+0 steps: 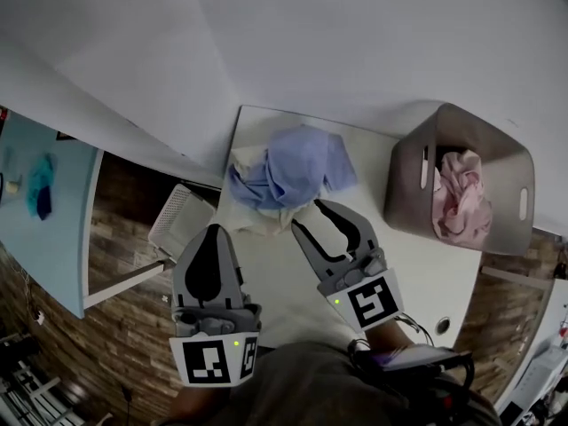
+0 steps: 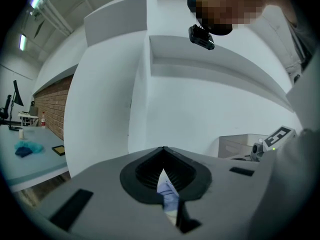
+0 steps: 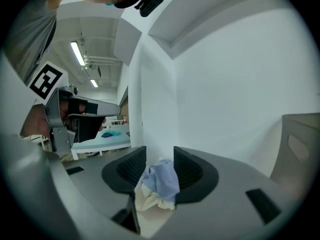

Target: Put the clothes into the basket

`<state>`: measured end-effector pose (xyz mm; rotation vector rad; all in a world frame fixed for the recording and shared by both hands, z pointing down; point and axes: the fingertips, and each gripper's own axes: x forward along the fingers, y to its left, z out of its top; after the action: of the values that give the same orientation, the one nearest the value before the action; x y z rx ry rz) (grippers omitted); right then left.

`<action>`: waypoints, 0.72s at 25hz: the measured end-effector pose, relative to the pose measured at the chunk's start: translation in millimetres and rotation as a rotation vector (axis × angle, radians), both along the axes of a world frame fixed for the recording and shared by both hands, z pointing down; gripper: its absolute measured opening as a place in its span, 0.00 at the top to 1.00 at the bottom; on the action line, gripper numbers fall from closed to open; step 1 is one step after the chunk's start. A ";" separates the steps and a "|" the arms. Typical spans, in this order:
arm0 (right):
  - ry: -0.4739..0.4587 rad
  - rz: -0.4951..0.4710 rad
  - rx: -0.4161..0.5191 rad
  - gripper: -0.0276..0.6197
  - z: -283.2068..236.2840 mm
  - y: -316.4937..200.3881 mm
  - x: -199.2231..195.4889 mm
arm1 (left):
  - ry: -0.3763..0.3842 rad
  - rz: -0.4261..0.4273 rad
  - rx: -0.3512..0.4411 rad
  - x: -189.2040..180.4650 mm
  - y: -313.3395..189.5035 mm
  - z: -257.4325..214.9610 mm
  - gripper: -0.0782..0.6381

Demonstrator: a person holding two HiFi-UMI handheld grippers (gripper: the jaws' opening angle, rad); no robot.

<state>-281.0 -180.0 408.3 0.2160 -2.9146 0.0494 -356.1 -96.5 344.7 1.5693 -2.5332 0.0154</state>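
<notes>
A heap of clothes (image 1: 288,176), pale blue on top and cream underneath, lies at the far left of the white table (image 1: 426,273). The grey basket (image 1: 417,171) stands at the far right with a pink garment (image 1: 461,198) inside. My right gripper (image 1: 312,216) is open, its tips just short of the heap's near edge. In the right gripper view the blue and cream clothes (image 3: 161,181) show in the gap of the right gripper (image 3: 160,152). My left gripper (image 1: 213,231) hovers shut over the table's left edge, holding nothing. The left gripper (image 2: 163,151) shows cloth only through a thin slit.
A white slatted stool (image 1: 177,216) stands left of the table over a brick-patterned floor. Further left is a light blue table (image 1: 62,238) with a teal cloth (image 1: 40,185). A white wall runs close behind the table and basket.
</notes>
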 end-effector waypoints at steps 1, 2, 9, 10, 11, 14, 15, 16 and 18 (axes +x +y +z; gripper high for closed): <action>0.025 -0.012 0.010 0.66 7.2 1.6 -4.9 | 0.014 -0.002 -0.013 -4.0 -0.6 5.8 0.88; 0.051 -0.021 0.014 0.62 15.2 2.2 -10.0 | 0.026 -0.003 -0.023 -8.4 -1.7 10.9 0.88; 0.168 -0.054 -0.004 0.29 73.2 -3.4 -45.1 | 0.023 -0.024 -0.028 -45.0 -11.1 37.3 0.88; 0.182 -0.057 -0.006 0.26 81.3 -3.4 -48.6 | 0.032 -0.025 -0.034 -49.1 -12.1 42.8 0.88; 0.197 -0.058 -0.008 0.25 89.4 -3.4 -51.6 | 0.042 -0.026 -0.041 -52.8 -13.0 48.7 0.88; 0.249 -0.060 -0.009 0.20 114.5 -3.8 -58.1 | 0.069 -0.022 -0.065 -62.2 -16.3 68.3 0.88; 0.267 -0.062 -0.011 0.19 122.5 -3.7 -59.6 | 0.077 -0.020 -0.072 -64.8 -17.7 74.5 0.88; 0.284 -0.064 -0.013 0.18 129.8 -3.7 -61.0 | 0.084 -0.019 -0.080 -67.3 -18.9 80.2 0.88; 0.307 -0.066 -0.012 0.17 141.1 -3.8 -64.5 | 0.096 -0.019 -0.092 -72.2 -20.8 88.7 0.88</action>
<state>-345.5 -183.8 549.4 0.1128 -2.6127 0.0215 -428.3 -117.2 433.3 1.4755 -2.4374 0.0515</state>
